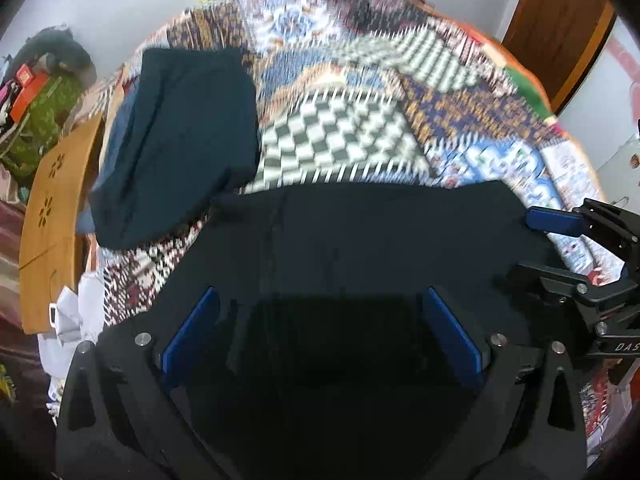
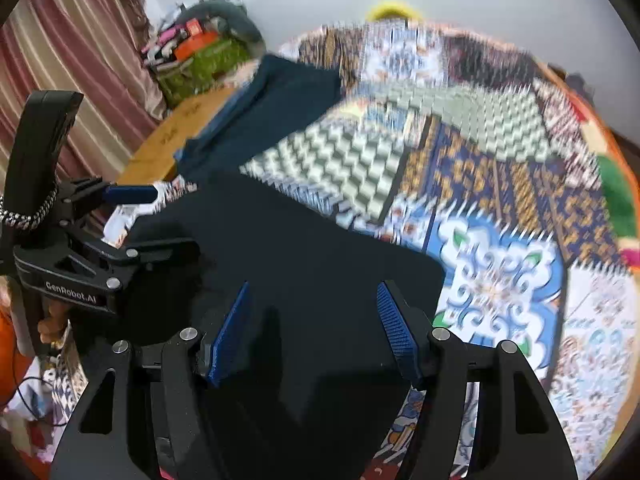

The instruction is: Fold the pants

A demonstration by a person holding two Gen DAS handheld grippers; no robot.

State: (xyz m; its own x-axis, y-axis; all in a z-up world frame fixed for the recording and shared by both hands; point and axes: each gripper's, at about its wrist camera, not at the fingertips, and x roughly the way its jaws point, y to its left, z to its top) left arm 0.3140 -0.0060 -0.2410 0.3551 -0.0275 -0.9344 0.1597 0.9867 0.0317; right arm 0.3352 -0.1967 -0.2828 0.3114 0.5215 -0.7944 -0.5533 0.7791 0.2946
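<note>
Black pants [image 1: 360, 240] [image 2: 300, 248] lie flat on a patchwork bedspread [image 1: 340, 120] [image 2: 500, 184]. In the left wrist view my left gripper [image 1: 320, 320] hangs over them, pointing steeply down. Its blue pads [image 1: 192, 332] stand wide apart and open, with only cloth below. My right gripper [image 2: 314, 320] is also open above the pants' right part, near their edge, and nothing is pinched between its pads. Each gripper shows in the other's view: the right gripper [image 1: 528, 244] at the pants' right side, the left gripper [image 2: 172, 220] at their left side. Both views are blurred by motion.
A folded dark teal garment [image 1: 176, 140] [image 2: 272, 112] lies on the bed beyond the pants to the left. A wooden board [image 1: 52, 216] edges the bed there. Behind it are a cluttered green bag [image 1: 44, 120] [image 2: 200, 64] and striped curtains [image 2: 60, 40]. A brown door [image 1: 560, 28] stands far right.
</note>
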